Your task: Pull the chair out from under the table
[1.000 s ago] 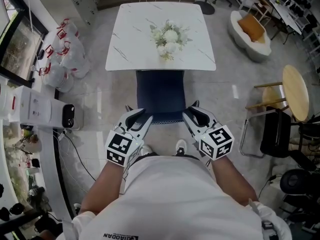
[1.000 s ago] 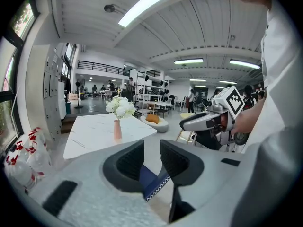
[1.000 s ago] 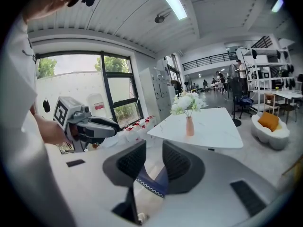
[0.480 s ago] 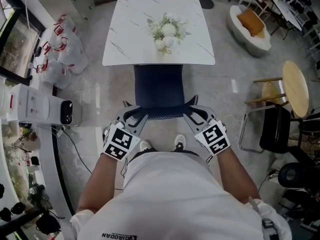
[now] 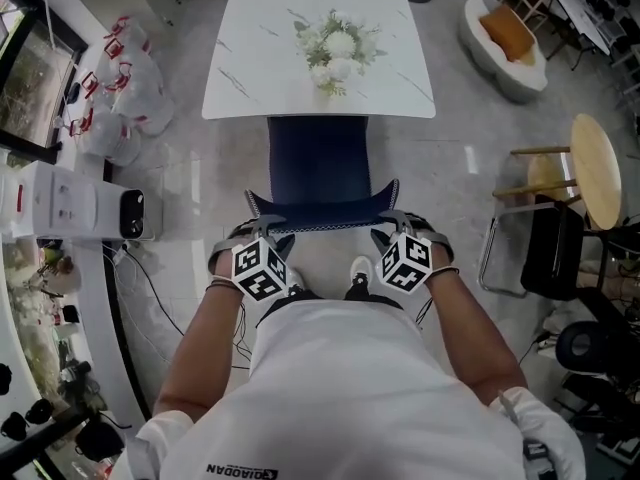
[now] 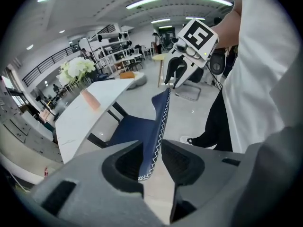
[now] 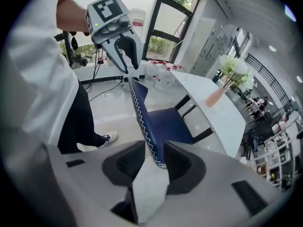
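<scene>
the navy chair (image 5: pixel 318 158) stands pushed in at the white marble-patterned worktop (image 5: pixel 265 78), and the front of its seat is hidden beneath the worktop edge. its legs are not shown in the head view. the backrest (image 5: pixel 320 211), edged with white zigzag stitching, is seen only as a thin curved strip from above. in that view the tips of both claws are largely covered by their marker cubes. in the left gripper view, the left claw (image 6: pixel 152 161) is seen parted, its jaws just having been opening, with one backrest corner between them and bare floor visible beside the fabric. the right claw (image 7: pixel 152 163) is likewise parted and just having been opening, with the other corner between its jaws and a gap on one side. neither corner is seen to be clamped. a vase of white flowers (image 5: pixel 336 52) is set on the worktop. lettering on the person's white shirt (image 5: pixel 340 398) appears upside down at the frame edge and cannot be read safely. red print on the plastic bags (image 5: pixel 120 93) is too small to read.
</scene>
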The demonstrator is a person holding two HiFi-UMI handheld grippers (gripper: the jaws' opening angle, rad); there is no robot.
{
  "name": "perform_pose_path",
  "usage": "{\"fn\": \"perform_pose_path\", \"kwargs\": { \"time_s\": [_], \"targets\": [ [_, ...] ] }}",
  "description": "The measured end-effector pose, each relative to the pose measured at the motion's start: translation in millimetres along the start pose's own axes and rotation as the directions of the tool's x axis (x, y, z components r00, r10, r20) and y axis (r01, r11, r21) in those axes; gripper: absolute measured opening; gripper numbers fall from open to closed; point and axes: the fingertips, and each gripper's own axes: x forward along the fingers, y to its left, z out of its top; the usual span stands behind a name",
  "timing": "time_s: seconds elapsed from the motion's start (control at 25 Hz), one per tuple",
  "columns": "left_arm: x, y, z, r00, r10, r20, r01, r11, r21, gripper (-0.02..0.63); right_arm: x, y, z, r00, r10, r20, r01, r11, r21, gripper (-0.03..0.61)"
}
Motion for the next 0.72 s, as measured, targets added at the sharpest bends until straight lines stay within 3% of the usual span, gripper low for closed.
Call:
{"fn": "perform_pose_path", "kwargs": {
  "time_s": [0.2,0.72],
  "targets": [
    [25.4,-5.2,-14.8,0.998,-0.038,-0.047,0.038,0.999,-0.008,0.166,23.5,2.4,-0.5,0.999,0.027,-0.040,-0.028,0.999,-0.045,0.151],
    [79.3,0.6,-39.0,0.987,-0.090,-0.129,0.091,0.996,-0.004,0.179,76.3,4.7,-4.7,0.991,0.091,-0.093,-0.100,0.991,-0.094,0.187]
  ]
}}
